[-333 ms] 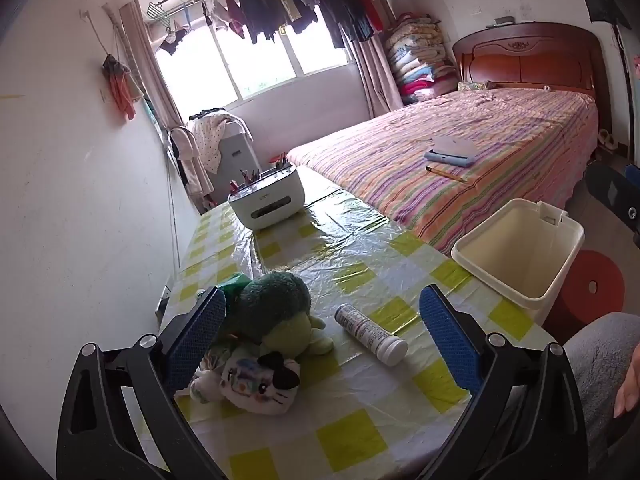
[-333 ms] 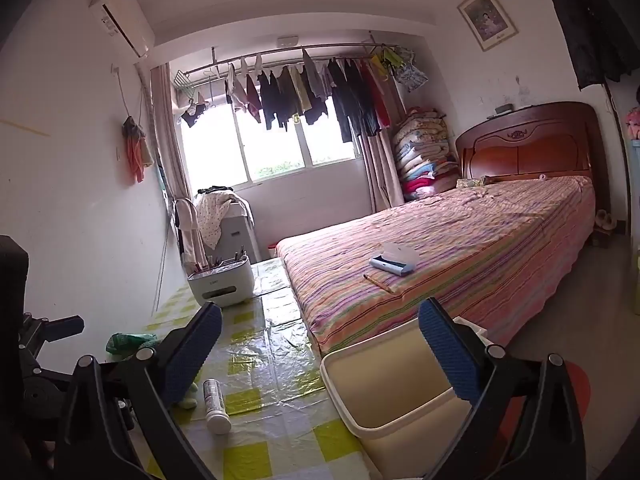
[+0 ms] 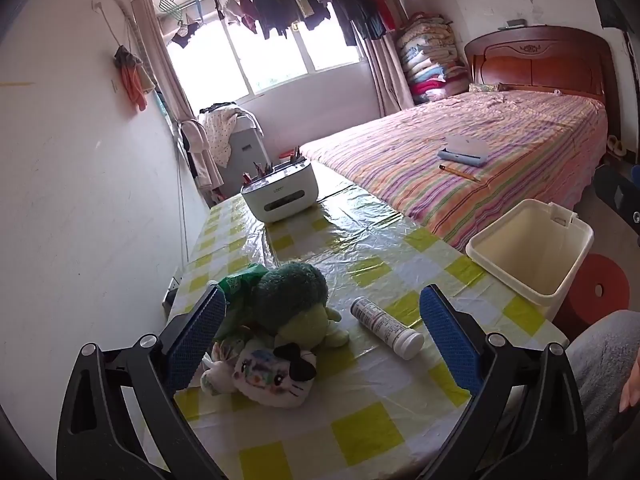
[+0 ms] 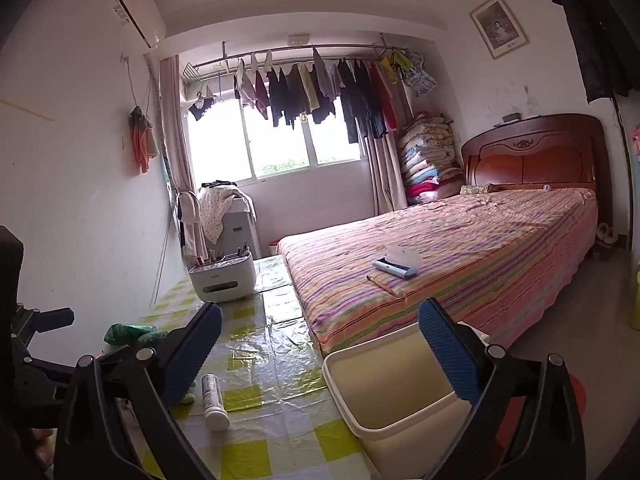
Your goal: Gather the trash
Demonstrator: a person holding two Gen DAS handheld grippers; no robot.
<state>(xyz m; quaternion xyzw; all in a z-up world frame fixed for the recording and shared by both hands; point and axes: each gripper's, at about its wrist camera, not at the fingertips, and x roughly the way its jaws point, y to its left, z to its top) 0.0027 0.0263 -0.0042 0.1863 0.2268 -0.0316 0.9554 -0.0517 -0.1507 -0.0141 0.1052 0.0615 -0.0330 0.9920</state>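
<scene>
Two views, taken in turn.

Left wrist view: hovering above the desk (image 3: 360,432) with the left hand-held gripper (image 3: 322,334) spread wide and holding nothing. Lying flat on the checked cloth, a white tube (image 3: 386,327), just to the bin side of the plush toys (image 3: 280,328) and a crumpled green bag (image 3: 240,280), well short of the bin (image 3: 532,256) standing off the desk's edge. Running diagonally, the tube's long axis: white capped end pointing toward the camera and the bin side, other end pointing away toward the white organiser box (image 3: 280,196).

Right wrist view: hanging partly over the bin (image 4: 384,384), the right hand-held gripper (image 4: 320,354) likewise spread wide and empty. Showing here too, the tube (image 4: 214,402), apart from the bin, cap nearest the camera, length running almost straight away.

Judging the step: nothing collected yet, probably choosing a first piece. Likely needed next: lowering one gripper over the tube, turning the fingers across its length, closing on the middle to stop it rolling.
</scene>
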